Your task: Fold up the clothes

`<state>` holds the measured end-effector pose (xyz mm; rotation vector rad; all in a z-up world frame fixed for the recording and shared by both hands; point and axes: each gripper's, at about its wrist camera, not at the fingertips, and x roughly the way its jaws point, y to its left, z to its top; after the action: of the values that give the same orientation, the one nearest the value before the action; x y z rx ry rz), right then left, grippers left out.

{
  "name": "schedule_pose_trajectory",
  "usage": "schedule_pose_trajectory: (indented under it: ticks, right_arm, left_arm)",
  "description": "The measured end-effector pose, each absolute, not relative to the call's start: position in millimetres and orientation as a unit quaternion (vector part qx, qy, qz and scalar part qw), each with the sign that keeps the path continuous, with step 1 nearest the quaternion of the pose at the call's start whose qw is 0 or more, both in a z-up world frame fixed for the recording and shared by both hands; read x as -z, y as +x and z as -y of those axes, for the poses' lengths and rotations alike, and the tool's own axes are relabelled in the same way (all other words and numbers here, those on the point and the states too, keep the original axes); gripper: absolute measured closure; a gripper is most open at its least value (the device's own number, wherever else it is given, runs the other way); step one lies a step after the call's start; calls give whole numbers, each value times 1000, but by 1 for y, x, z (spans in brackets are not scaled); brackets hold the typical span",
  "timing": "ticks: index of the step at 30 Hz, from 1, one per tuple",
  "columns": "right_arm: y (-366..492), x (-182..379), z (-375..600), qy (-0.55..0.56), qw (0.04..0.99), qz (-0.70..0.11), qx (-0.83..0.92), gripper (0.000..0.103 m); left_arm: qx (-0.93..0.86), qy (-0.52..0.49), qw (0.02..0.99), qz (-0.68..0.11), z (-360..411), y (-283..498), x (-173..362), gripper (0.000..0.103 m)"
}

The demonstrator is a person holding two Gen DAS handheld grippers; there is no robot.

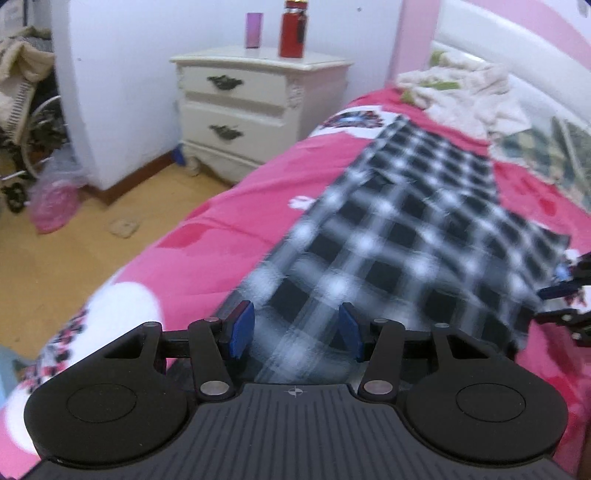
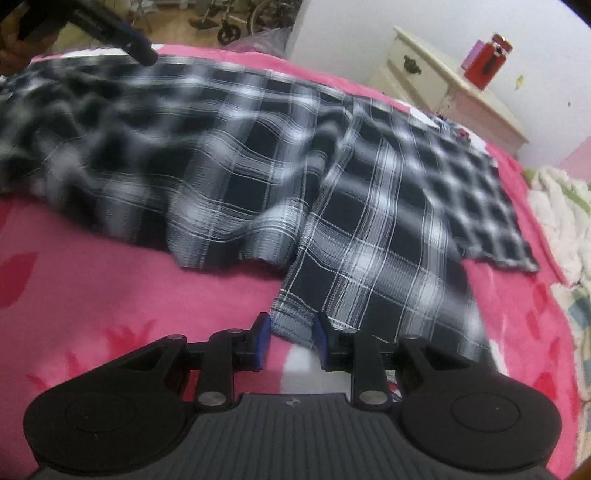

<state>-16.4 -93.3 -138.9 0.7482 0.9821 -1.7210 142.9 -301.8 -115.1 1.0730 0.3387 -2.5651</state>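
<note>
Pink bedding (image 1: 236,206) covers our bed, with a white nightstand (image 1: 258,107) beyond. From our left view, the left gripper (image 1: 295,328) hovers spread over the near edge of the plaid garment (image 1: 406,221), pinching nothing. From our right view, the right gripper (image 2: 291,341) stands narrowly apart astride a hem corner of the garment (image 2: 369,240); whether its pads already press the cloth we cannot tell. Closing carelessly, we could snag the bedding too, or only one layer.

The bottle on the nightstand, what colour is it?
Red, with a dark cap; the bottle shows best in the left wrist view.
</note>
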Motion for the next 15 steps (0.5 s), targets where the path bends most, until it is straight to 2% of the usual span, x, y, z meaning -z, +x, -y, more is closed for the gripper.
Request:
schedule_pose_trajectory:
  ticks: [1, 5, 8, 15]
  right_arm:
    - [-21, 138, 93, 313, 484, -392, 717, 100]
    - [-40, 117, 95, 311, 446, -362, 757, 101]
    - [-66, 80, 100, 294, 421, -354, 781, 101]
    - [-178, 0, 129, 296, 369, -309, 825, 101]
  left_arm:
    - [904, 377, 164, -119, 302, 141, 117, 53]
    - [900, 386, 166, -114, 299, 128, 120, 53]
    - [885, 415, 187, -101, 293, 115, 120, 53]
    - [832, 482, 267, -66, 281, 83, 125, 54]
